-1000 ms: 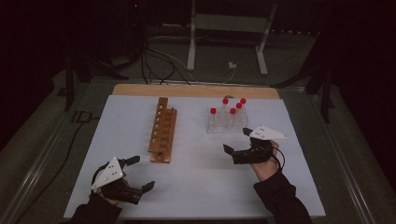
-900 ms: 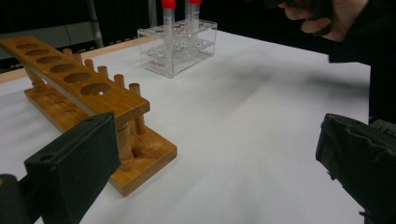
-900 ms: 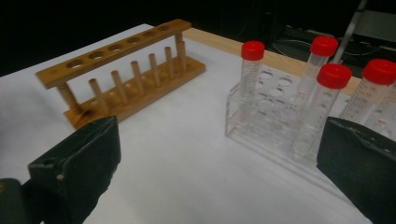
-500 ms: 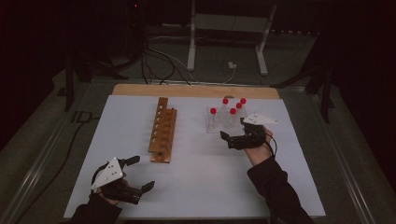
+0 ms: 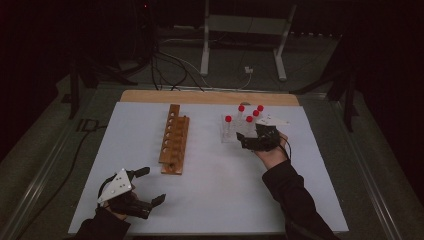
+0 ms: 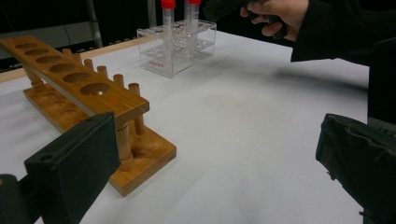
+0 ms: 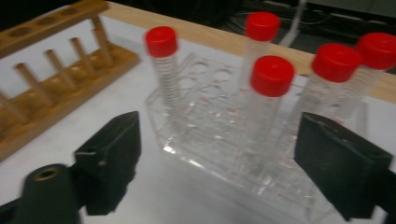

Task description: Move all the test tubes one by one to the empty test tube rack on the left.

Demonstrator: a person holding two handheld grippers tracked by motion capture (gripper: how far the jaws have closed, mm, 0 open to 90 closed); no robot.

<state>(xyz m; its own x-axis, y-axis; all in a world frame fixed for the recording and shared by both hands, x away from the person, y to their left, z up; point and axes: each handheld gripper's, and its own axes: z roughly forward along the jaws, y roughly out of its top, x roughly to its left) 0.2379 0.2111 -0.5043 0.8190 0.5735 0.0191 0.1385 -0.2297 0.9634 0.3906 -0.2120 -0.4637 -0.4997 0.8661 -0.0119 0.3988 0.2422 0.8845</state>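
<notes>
- Our right gripper [image 7: 219,154] has its jaws apart, gripping nothing; they have just been closing a little, and the near edge of the clear rack [image 7: 224,168] with its tubes stands between them, untouched by the pads.
- Against the earlier frames, the right gripper [image 5: 250,141] has moved up the table from a spot well clear of the rack to right against its near side, and the sleeve [image 5: 295,200] reaches further in.
- Our left gripper [image 5: 142,187] has its jaws released and wide, holding nothing; it sits at the near left corner as it did before.
- The wooden rack [image 5: 174,140] and clear rack [image 5: 235,131] lie where they were, side by side in the middle of the table [image 5: 220,200].
- The right gripper view brings us five red-capped tubes [image 7: 268,98] upright in the clear rack, their ribbed walls and the free holes around them; the high view gives only small red dots [image 5: 228,119].
- The left gripper view shows us the wooden rack [image 6: 88,98] end-on, its holed top bar on pegs, just beyond the left jaw, with the clear rack [image 6: 177,46] farther off and the right hand [image 6: 275,14] above it.
- The high view alone gives us the whole layout: the white sheet and the wooden strip [image 5: 210,97] along the table's far edge.
</notes>
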